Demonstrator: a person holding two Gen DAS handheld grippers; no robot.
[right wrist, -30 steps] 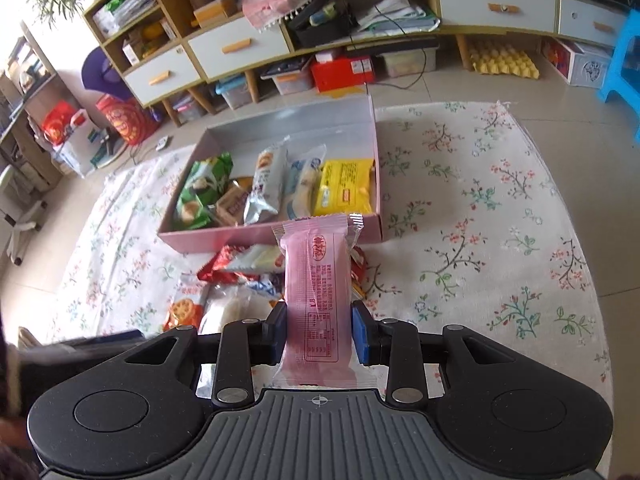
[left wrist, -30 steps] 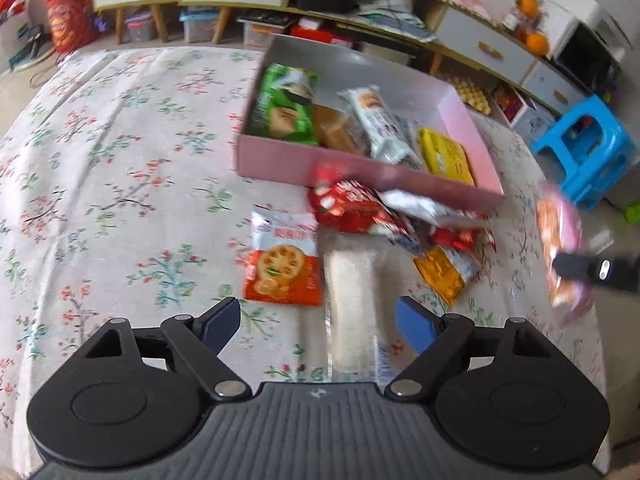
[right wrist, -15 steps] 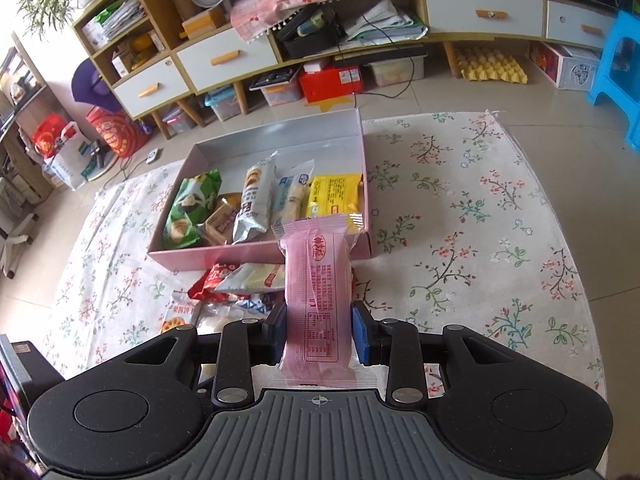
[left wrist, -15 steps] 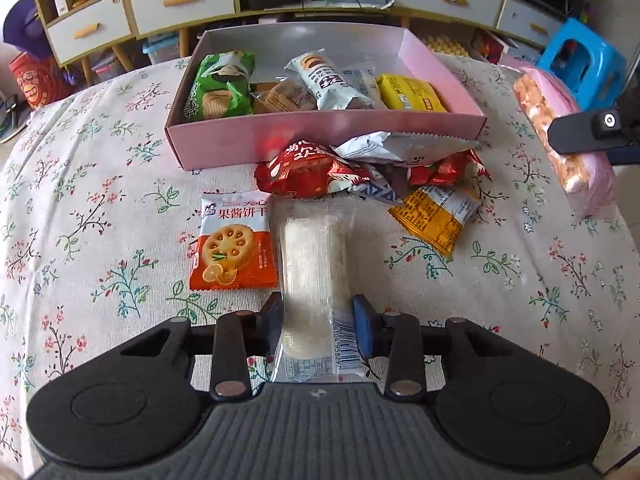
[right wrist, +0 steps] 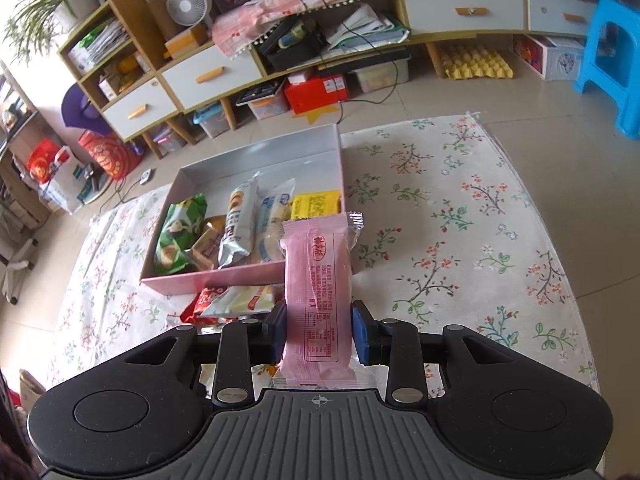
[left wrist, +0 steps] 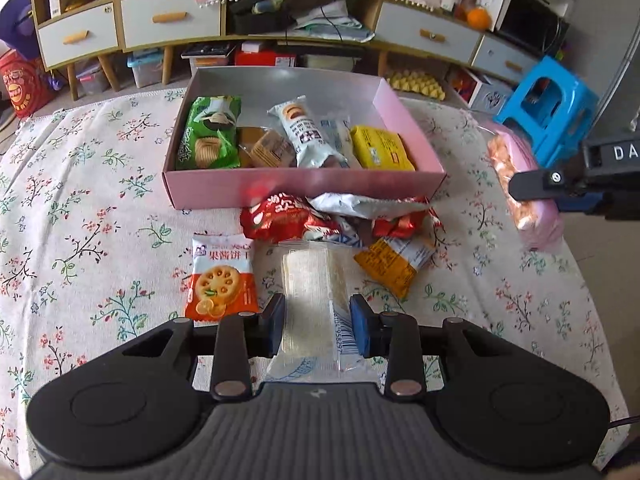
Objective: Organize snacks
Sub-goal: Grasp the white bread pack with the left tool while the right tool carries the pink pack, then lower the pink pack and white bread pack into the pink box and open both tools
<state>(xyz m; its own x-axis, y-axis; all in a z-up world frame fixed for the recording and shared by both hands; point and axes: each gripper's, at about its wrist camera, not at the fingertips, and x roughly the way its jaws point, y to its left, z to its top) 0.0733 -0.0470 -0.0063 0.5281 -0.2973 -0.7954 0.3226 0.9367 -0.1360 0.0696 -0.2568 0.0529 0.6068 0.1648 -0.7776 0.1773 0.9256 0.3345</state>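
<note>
left gripper [left wrist: 318,326]: my jaws clamp the clear pack [left wrist: 314,280]
right gripper [right wrist: 319,332]: clamps pink pack [right wrist: 318,292], held up beside box [left wrist: 304,190]
done: five packs boxed
left: about five loose on cloth [left wrist: 80,240]

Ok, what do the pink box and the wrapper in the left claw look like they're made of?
Pink box: likely coated cardboard, given its thin straight walls, faint sheen and silvery lining. Clear wrapper in the left claw: transparent glossy plastic film; the pale bar shows through, and there are glare patches.
</note>
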